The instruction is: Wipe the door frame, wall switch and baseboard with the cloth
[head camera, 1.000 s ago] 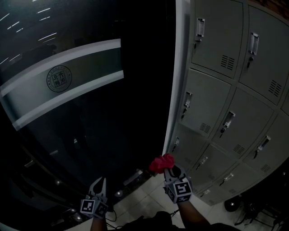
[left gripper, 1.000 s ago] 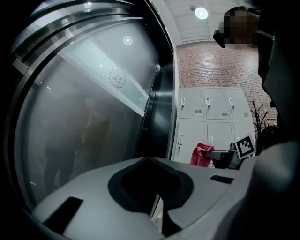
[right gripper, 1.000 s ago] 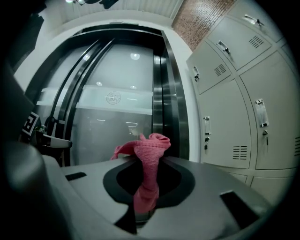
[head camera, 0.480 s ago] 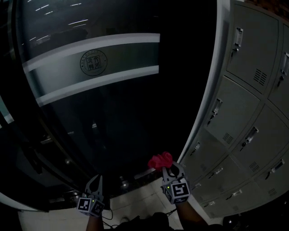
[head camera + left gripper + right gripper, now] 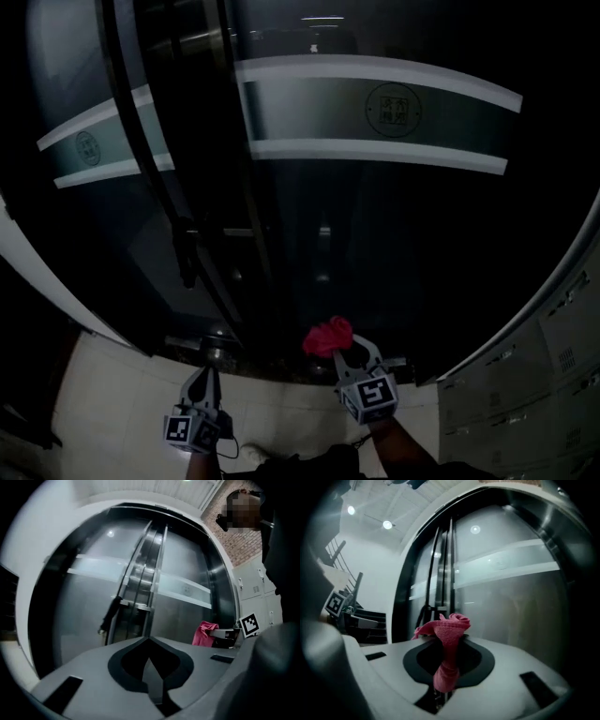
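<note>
A crumpled pink cloth [image 5: 328, 336] sticks up from my right gripper [image 5: 345, 354], which is shut on it just in front of the dark glass door [image 5: 375, 234]. Seen along that gripper's jaws, the cloth [image 5: 449, 634] rises as a twisted bunch against the glass. My left gripper [image 5: 206, 377] hangs lower left over the floor, jaws shut with nothing between them [image 5: 149, 640]. The white door frame [image 5: 553, 300] curves down on the right. No wall switch or baseboard shows clearly.
The two door leaves meet at dark metal stiles [image 5: 234, 234] with a black handle [image 5: 185, 253]. Frosted bands with round emblems [image 5: 392, 106] cross the glass. Grey lockers [image 5: 562, 366] stand at the lower right. Pale floor tiles [image 5: 122, 394] lie below.
The head view has swung left: the lockers slid to the lower right corner and the door's centre stiles and handle came into sight. Both grippers keep their places; the cloth stays held.
</note>
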